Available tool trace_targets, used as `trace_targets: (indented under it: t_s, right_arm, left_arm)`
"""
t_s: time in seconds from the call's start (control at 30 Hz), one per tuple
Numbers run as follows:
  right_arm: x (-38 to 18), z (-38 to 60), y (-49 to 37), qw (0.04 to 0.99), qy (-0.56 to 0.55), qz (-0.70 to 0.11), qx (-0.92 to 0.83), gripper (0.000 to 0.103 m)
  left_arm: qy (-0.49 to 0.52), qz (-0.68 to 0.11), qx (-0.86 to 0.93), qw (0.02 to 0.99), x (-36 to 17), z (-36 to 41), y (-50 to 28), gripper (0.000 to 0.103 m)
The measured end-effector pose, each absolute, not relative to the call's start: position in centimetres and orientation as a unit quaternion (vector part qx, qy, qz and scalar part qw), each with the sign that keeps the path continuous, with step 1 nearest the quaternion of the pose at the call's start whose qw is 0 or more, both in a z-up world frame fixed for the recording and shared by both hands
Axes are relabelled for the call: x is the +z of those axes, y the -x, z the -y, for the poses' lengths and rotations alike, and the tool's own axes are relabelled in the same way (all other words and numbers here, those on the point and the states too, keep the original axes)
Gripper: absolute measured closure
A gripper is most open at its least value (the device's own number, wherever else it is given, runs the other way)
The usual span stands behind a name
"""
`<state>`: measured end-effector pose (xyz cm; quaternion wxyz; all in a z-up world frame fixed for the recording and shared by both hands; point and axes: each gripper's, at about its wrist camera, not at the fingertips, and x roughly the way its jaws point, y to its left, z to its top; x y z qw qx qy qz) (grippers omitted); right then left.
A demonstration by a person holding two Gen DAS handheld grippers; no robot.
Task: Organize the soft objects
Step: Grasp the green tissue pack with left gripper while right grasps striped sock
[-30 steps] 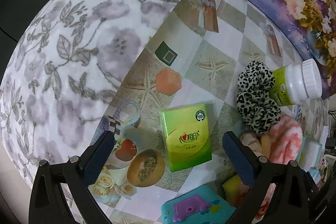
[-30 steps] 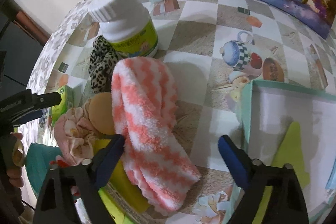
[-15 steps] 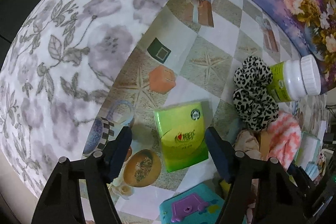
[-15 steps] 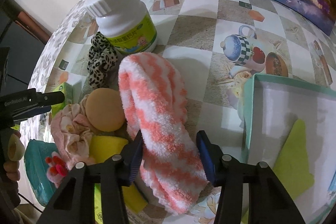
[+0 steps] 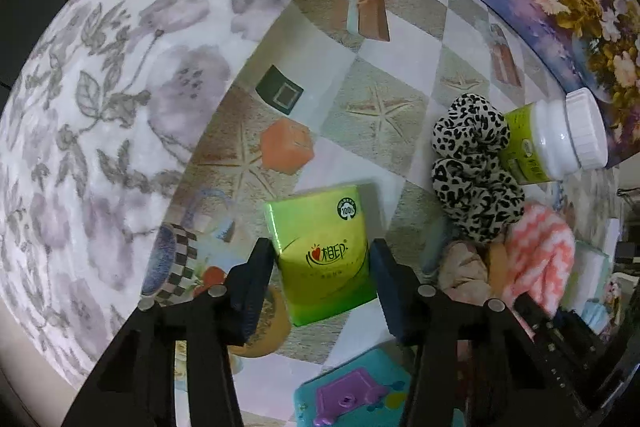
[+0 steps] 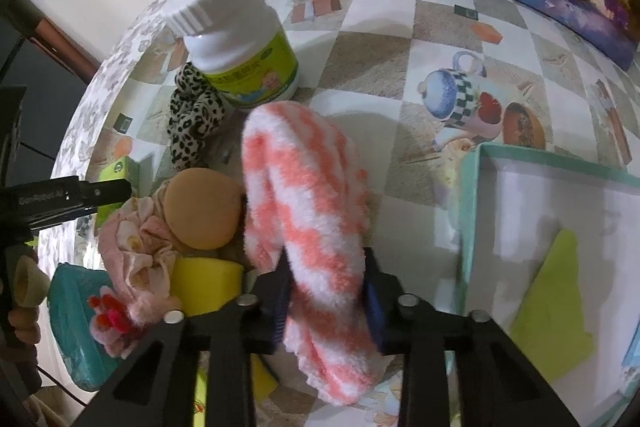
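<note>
The right gripper [image 6: 326,297] is clamped on the pink-and-white fluffy sock [image 6: 308,211], lying beside the mint-rimmed tray [image 6: 472,195]. The left gripper [image 5: 322,267] is closed against the green tissue pack [image 5: 326,251] near the tabletop's left edge. Both grasps appear made; lifting toward the tray is judged next. The tray's interior is shown only by the right view, the leopard scrunchie's [image 5: 472,167] full shape only by the left.
</note>
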<state>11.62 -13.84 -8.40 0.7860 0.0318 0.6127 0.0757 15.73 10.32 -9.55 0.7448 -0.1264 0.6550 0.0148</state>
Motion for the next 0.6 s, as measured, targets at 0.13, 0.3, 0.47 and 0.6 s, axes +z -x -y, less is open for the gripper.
trace_targets:
  t_s: [0.13, 0.3, 0.47, 0.6]
  right_arm:
    - [-8.4, 15.2, -11.6, 0.787, -0.039, -0.613, 0.063, 0.08]
    - [-7.6, 16.3, -11.7, 0.792, -0.053, -0.605, 0.061, 0.086]
    - [-5.9, 17.0, -11.5, 0.803, -0.064, -0.589, 0.069, 0.086]
    - [-3.9, 17.5, -11.0, 0.814, -0.076, -0.572, 0.073, 0.086]
  left_arm:
    - [0.128, -0.65, 0.023, 0.749, -9.3, -10.6, -15.7, 0.053]
    - [0.126, -0.645, 0.034, 0.753, -8.9, -10.9, -15.7, 0.053]
    - [0.13, -0.633, 0.039, 0.762, -7.6, -11.6, -15.5, 0.053]
    - [0.131, -0.618, 0.04, 0.774, -5.7, -11.8, -15.0, 0.053]
